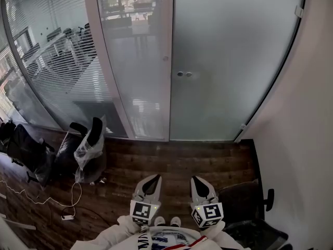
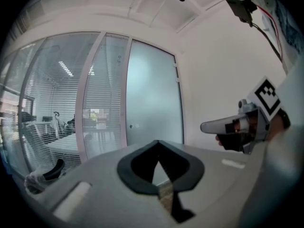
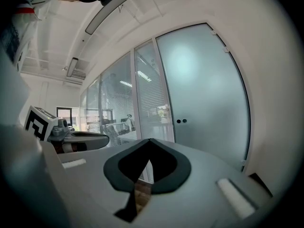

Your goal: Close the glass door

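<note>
Left tongs [image 1: 154, 179], right tongs [image 1: 196, 180] closed

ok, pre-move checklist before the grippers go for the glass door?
1. Left gripper empty: ok. Its jaws are together with nothing between them.
2. Right gripper empty: ok. Its jaws are together on nothing.
3. Grippers clear of the door: ok. Both are held low, with wood floor between them and the frosted glass door.
4. Door position: it looks shut against its frame. Whether it is latched: cannot tell.
5. Round fittings near the door's edge in view: ok.
6. Path ahead: ok, but an office chair sits close beside the right gripper.
</note>
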A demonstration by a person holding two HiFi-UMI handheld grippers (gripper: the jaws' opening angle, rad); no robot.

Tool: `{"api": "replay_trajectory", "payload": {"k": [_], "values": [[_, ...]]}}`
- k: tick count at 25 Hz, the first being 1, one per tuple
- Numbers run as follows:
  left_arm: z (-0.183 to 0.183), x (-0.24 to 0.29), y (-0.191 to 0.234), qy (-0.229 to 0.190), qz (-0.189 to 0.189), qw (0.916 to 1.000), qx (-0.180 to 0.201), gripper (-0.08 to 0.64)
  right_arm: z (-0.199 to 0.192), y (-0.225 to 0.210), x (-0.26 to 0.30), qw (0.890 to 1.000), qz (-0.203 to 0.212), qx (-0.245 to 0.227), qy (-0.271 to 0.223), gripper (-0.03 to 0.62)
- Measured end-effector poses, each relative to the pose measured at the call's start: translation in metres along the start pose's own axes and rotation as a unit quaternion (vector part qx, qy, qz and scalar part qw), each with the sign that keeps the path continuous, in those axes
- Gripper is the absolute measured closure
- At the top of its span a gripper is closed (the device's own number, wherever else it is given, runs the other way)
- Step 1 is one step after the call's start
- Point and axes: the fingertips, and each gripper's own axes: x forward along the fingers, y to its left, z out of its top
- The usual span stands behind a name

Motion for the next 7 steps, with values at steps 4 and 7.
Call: {"api": "replay_trajectory", "payload": {"k": [4, 7], "values": [[0.0010, 0.0052, 0.0013, -0.001, -0.001, 1.0000, 0.002, 0.558, -0.0007, -0.0035, 0.0034, 1.000, -0.002, 0.000, 0.002, 0.588], [0.0004, 0.0072, 0.0032, 0.000, -0.001, 1.0000, -0.001, 0.558, -0.0004, -0.0047, 0.0060, 1.000, -0.003, 0.003, 0.001, 0.588]]}}
